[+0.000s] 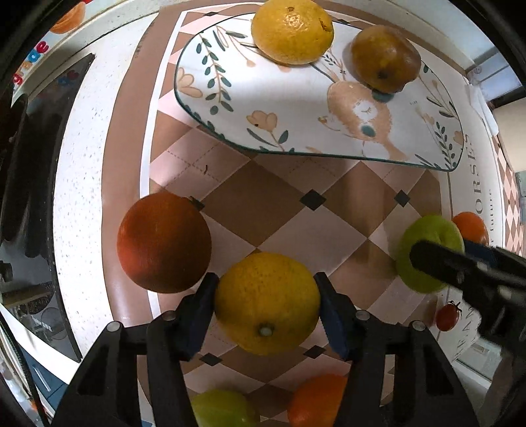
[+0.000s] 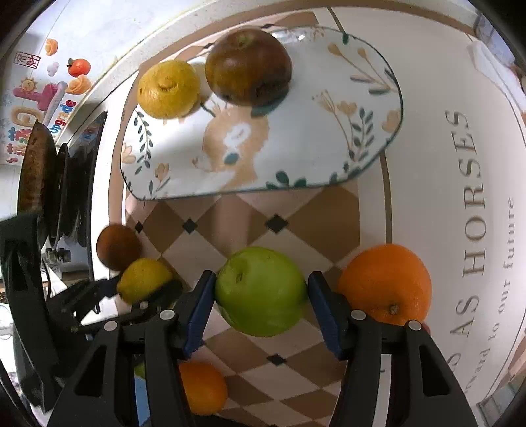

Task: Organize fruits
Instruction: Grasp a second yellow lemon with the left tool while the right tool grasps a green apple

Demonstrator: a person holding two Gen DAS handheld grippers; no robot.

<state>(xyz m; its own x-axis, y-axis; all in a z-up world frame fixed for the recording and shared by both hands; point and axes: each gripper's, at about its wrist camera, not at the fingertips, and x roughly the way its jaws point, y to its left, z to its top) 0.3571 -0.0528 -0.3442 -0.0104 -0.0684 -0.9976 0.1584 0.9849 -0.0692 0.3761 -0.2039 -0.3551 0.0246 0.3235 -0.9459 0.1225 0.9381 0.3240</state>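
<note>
Left gripper (image 1: 267,307): fingers (image 1: 201,312) clamped on the yellow lemon (image 1: 267,302), pads touching both flanks, dark orange (image 1: 163,242) just beside the left finger. Lift straight up so you don't nudge it. Right gripper (image 2: 261,302): fingers (image 2: 323,310) grasping the green apple (image 2: 260,290), orange (image 2: 386,284) just beside the right finger. Keep both grips centred, then carry to the plate (image 1: 286,108) ahead of the fingers on the tabletop (image 2: 279,226), setting down in its bare middle, clear of the yellow citrus (image 1: 292,31) and brown fruit (image 1: 385,58).
</note>
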